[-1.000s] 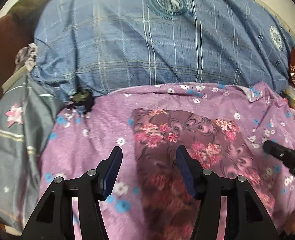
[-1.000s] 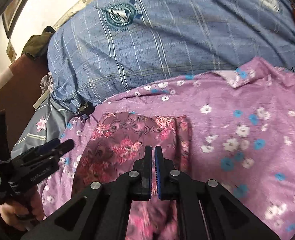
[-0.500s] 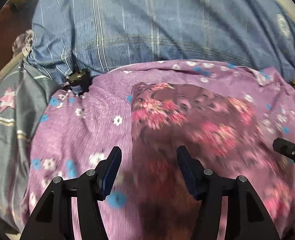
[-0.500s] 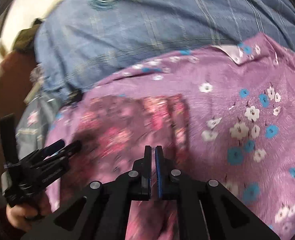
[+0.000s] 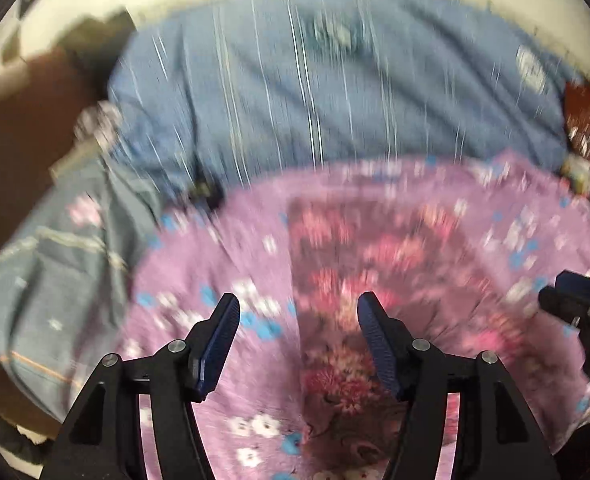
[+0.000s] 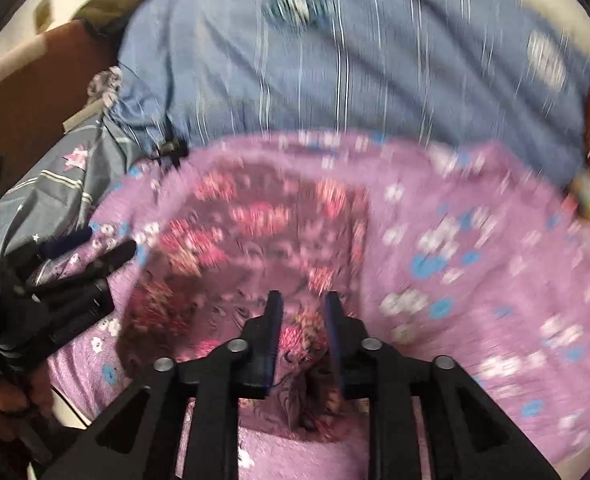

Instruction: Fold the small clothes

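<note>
A small dark garment with pink flowers [image 5: 379,256] lies folded on a purple flowered sheet [image 5: 223,280]. My left gripper [image 5: 298,314] hovers over the garment's left edge. Its jaws are opening and hold nothing. In the right wrist view the same garment [image 6: 263,220] lies ahead, and its near edge is rumpled under my right gripper [image 6: 303,306]. That gripper's jaws are opening, and the raised fold shows in the gap with the pads off it. Each gripper shows in the other's view: the right gripper [image 5: 571,300] at the right edge, the left gripper [image 6: 95,258] at the left. Both views are blurred.
A big blue plaid cushion [image 5: 335,92] fills the far side behind the sheet. A grey star-print cloth [image 5: 55,264] hangs at the left beside brown furniture [image 5: 27,120]. Red patterned fabric [image 5: 587,120] sits far right. A hand [image 6: 3,404] holds the left gripper.
The right jaws, shut before, now stand apart over the garment's near edge. The left jaws have widened a little. Both views have pulled back and up, showing more of the blue cushion.
</note>
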